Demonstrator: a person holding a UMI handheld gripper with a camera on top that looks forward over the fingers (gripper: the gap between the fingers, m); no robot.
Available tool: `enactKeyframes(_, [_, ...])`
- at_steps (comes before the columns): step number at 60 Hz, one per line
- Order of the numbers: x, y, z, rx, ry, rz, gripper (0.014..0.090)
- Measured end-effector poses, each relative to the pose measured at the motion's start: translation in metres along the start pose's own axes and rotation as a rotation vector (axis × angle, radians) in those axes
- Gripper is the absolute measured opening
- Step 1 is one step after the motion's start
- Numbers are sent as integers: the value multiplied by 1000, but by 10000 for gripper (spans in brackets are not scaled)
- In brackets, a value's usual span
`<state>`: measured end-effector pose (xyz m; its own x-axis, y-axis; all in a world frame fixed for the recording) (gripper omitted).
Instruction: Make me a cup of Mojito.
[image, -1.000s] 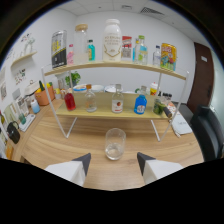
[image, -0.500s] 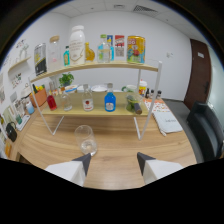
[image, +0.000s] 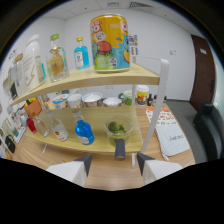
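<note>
Jaws (image: 114, 161): you are holding them released, with a clear gap between them and nothing in it.
Just ahead: a dark upright piece (image: 120, 149) is standing on the bench (image: 105, 172) right beyond the gap.
Lime bowl (image: 118, 131): a clear bowl of green limes is sitting on the lower shelf (image: 95, 143), just behind that dark piece.
Blue bottle (image: 84, 132): it is standing beside the bowl, on your left, on the same shelf.
Cups (image: 92, 100): a row of white cups is sitting further back on the lower level.
Upper shelf (image: 90, 79): it is carrying a large yellow canister (image: 110, 42), a small blue bottle (image: 80, 54) and clear bottles (image: 56, 59) beside them.
Beyond: a dark door (image: 203, 70) is showing on your right.
</note>
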<state>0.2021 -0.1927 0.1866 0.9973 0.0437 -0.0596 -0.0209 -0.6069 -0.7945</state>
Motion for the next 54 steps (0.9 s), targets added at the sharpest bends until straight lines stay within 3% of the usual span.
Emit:
enactKeyframes(10, [9,-6,29,-30,5,8,724])
enactKeyframes(19, [18,-2,46,-77,25,20,440])
enactKeyframes(29, [15,0,47,-96,8,31,212])
enactKeyframes(32, [15,-1,47,-94,14,23,182])
enactKeyframes(54, [12,-13,30,-19,57,11,158])
